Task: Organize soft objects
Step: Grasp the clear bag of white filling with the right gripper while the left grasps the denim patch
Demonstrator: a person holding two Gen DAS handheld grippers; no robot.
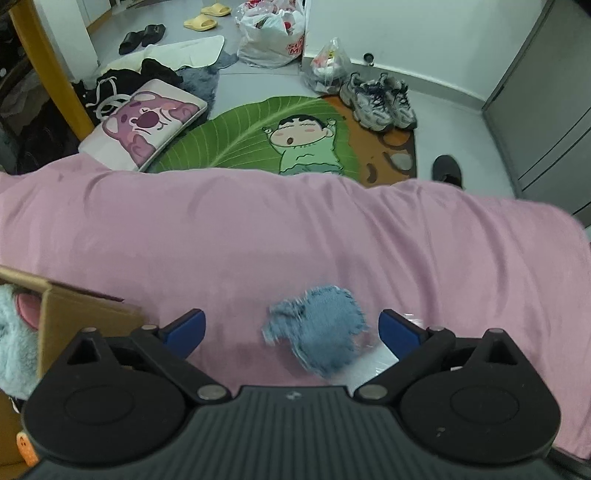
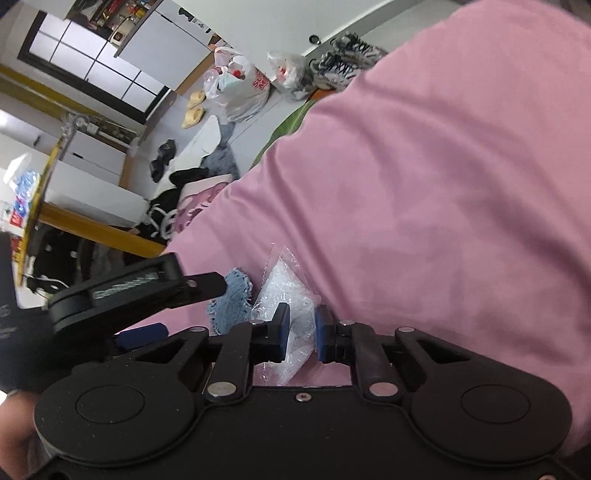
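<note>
A small blue knitted piece lies on the pink bedcover, partly on a clear plastic bag. My left gripper is open, its blue pads on either side of the knitted piece, not touching it. In the right wrist view my right gripper is shut on the clear plastic bag, with the knitted piece just left of it. The left gripper's finger reaches in from the left there.
A cardboard box with a pale blue plush toy stands at the left on the bed. Beyond the bed edge the floor holds a leaf rug, a pink cushion, sneakers, plastic bags and slippers.
</note>
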